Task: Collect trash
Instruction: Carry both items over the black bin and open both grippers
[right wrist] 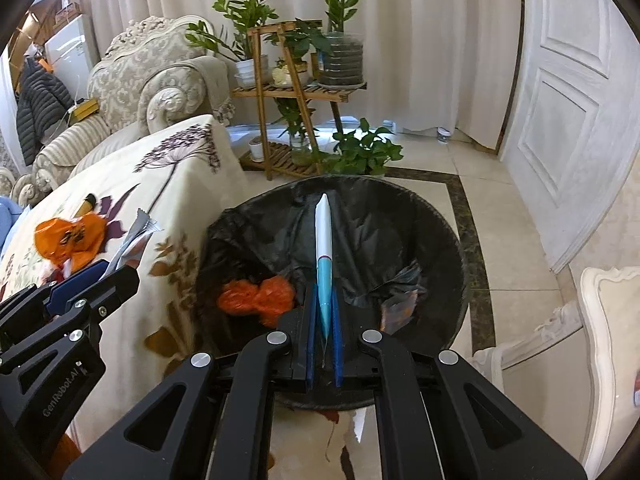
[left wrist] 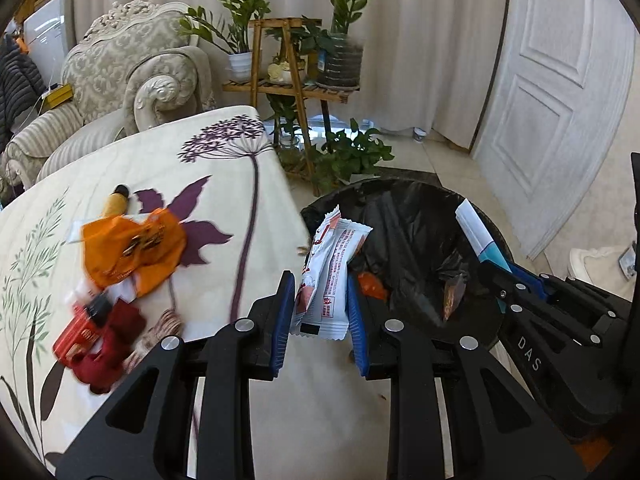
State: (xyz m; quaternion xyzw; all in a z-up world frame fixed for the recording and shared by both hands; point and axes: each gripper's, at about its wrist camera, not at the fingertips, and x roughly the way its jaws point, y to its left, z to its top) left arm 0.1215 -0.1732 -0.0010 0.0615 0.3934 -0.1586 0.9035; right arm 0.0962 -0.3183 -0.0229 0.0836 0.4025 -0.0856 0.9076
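My left gripper [left wrist: 320, 296] is shut on a white snack wrapper [left wrist: 330, 264] with red print, held between the table edge and the black-lined trash bin [left wrist: 404, 216]. My right gripper [right wrist: 323, 320] is shut on a thin white and blue packet [right wrist: 324, 248], seen edge-on, held over the bin [right wrist: 360, 216]. Orange trash [right wrist: 256, 298] lies inside the bin. An orange wrapper [left wrist: 132, 248], a yellow item with a black tip [left wrist: 116, 200] and red packaging [left wrist: 96, 332] lie on the floral table [left wrist: 224, 184].
A cream armchair [left wrist: 132, 76] stands behind the table. A wooden plant stand [left wrist: 292, 80] with potted plants is at the back. A white door [left wrist: 560, 80] is on the right. Tiled floor [right wrist: 512, 240] surrounds the bin. A white furniture edge [right wrist: 600, 320] is at the far right.
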